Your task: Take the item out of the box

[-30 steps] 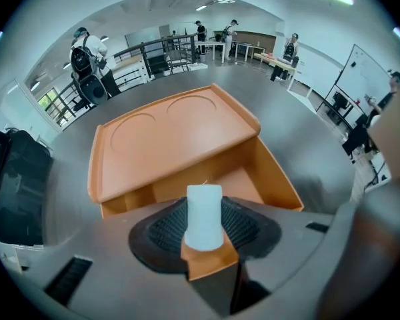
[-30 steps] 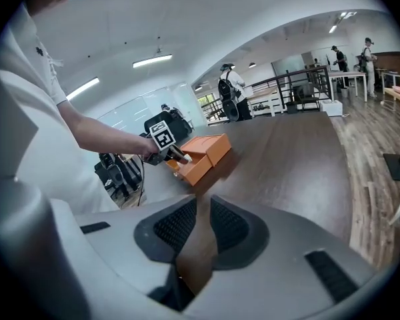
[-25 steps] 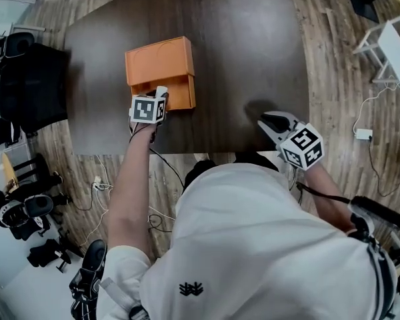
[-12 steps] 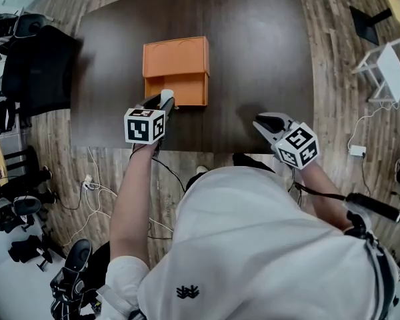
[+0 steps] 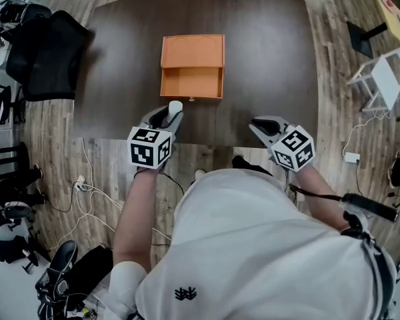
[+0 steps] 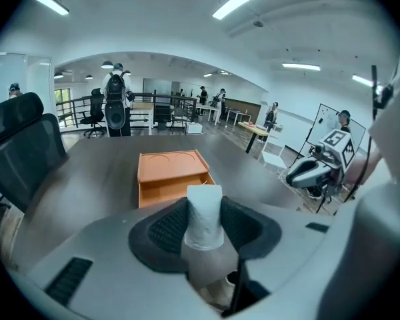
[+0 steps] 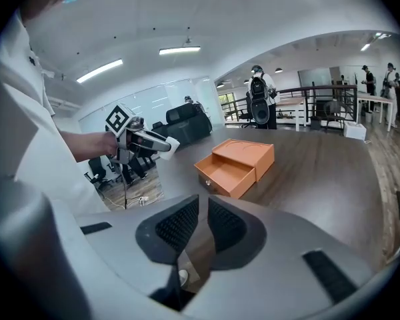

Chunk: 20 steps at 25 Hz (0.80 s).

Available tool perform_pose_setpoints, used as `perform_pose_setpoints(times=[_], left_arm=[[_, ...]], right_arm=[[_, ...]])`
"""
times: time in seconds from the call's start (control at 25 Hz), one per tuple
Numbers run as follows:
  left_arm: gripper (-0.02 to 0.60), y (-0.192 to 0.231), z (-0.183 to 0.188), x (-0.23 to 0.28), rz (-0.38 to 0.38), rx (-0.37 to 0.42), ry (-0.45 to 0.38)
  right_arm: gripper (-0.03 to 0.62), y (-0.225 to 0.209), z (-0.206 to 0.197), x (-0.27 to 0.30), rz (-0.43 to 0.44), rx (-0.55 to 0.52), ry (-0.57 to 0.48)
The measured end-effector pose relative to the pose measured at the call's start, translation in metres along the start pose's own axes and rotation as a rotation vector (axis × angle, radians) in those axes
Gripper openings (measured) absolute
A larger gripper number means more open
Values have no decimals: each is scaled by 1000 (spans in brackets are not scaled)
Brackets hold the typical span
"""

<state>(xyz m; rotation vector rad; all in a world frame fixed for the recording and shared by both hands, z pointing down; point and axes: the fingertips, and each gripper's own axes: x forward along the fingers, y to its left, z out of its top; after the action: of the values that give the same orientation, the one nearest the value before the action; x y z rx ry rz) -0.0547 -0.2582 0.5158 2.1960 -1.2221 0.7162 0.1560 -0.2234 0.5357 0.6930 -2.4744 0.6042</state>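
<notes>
Head view: we look down on a dark table (image 5: 267, 59) with an orange box (image 5: 192, 51) on it, its drawer (image 5: 191, 84) pulled out toward us. A black office chair (image 5: 50, 49) stands just off the table's left edge, a white chair (image 5: 393, 69) stands well off to the right, and cables (image 5: 87, 185) trail over the wooden floor (image 5: 333, 79) by our feet.

The left gripper (image 5: 168, 114) hovers over the table's near edge, just in front of the drawer and apart from it. Its jaws are clamped on a white roll (image 5: 175, 106), which is outside the box. The roll's long axis runs along the jaws, and its far end sticks out past the tips toward the box. In the left gripper view it looks pale, cylindrical and slightly crinkled, like wrapped paper.

The right gripper (image 5: 259, 123) hangs well to the right, also over the near edge. Its jaws are drawn together with only a sliver between the pads, and they hold nothing.
</notes>
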Motion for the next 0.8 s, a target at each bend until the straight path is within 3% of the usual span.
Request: perform_pose_setpoints(times=[0.4,0.8], left_arm=[[164,-19,-43,-79,-72,5,-83],[164,-45,-87,-144,-147,20,-139]], right_arm=[[26,80,7,10,-46,-42,-18],[15,158,-13,18,-65,-53,-18]])
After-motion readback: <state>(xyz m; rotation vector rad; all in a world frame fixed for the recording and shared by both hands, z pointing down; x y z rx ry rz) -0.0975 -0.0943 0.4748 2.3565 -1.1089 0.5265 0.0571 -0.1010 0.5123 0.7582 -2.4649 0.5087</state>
